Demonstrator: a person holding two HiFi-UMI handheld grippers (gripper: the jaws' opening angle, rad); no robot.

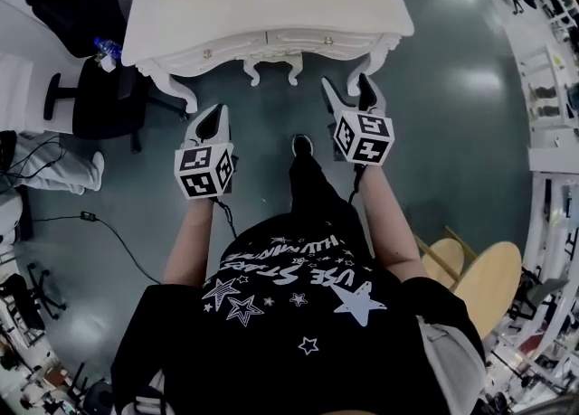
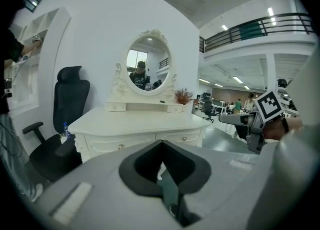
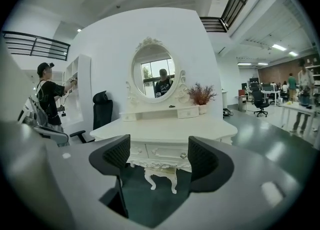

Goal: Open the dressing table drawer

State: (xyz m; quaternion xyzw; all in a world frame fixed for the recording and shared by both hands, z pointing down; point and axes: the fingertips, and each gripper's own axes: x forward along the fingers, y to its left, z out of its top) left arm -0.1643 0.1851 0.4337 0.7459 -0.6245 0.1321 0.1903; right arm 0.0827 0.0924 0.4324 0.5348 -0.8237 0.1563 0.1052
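A black office chair (image 1: 104, 101) stands at the upper left of the head view, with a water bottle (image 1: 107, 46) near it. Two round wooden stools (image 1: 493, 282) sit at the lower right. A black cable (image 1: 109, 228) trails over the green floor (image 1: 452, 88) at left. In the right gripper view, a person (image 3: 49, 98) at far left reaches into a white shelf (image 3: 79, 88).

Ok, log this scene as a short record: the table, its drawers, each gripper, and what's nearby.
table: white dressing table, in front of the person
drawers: two drawers side by side, both shut, one knob each
left gripper: jaws together, empty, short of the table
right gripper: jaws apart, empty, short of the table, facing the drawers
nearby: black chair at the table's left; mirror on top
task: not yet begun
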